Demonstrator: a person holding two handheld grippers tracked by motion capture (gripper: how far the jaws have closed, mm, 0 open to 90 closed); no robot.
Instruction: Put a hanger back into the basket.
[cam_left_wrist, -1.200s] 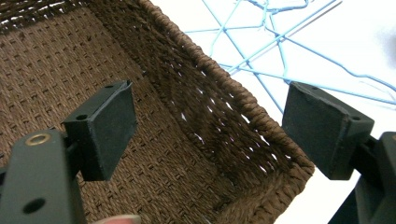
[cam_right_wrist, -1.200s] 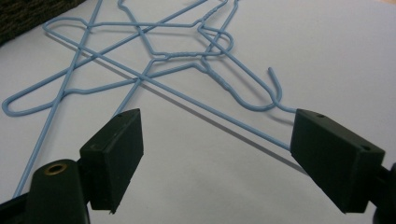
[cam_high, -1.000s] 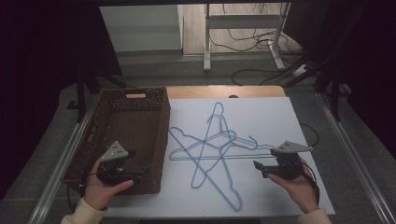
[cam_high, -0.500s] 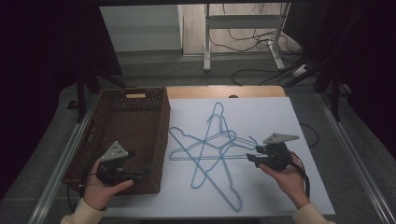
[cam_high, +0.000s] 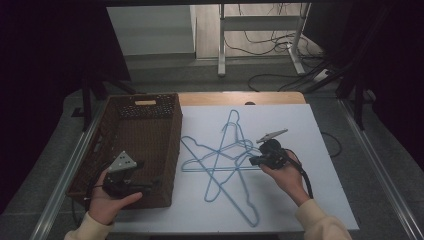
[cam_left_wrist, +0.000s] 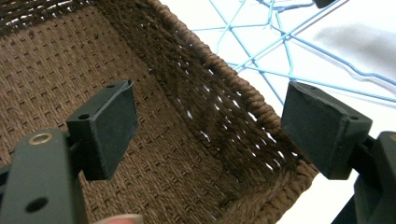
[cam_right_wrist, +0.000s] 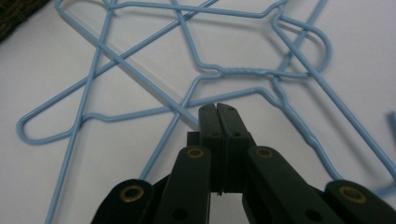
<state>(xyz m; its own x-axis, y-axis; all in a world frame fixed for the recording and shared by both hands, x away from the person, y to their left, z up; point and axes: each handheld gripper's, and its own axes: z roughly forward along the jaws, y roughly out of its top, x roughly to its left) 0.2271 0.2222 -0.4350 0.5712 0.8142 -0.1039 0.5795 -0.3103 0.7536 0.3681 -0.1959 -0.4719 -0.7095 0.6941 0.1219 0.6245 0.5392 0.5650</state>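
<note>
High view: found the blue wire hangers (cam_high: 227, 160) crossed in a star on the white sheet (cam_high: 320, 200), just beside the wicker basket (cam_high: 100, 145). Saw the right gripper (cam_high: 252, 161) at their right edge and the left gripper (cam_high: 150, 186) over the basket's near corner.

Left gripper view: found the jaws spread wide, released, with nothing between them, above the basket's rim.

Right gripper view: found the jaws just closed and clenched pad to pad, no wire seen between them, tips above a crossing wire. Judged the hangers light, stiff, thin and slick, apt to snag on one another. Best pinched on a straight run of the topmost one, clear of the crossings.
</note>
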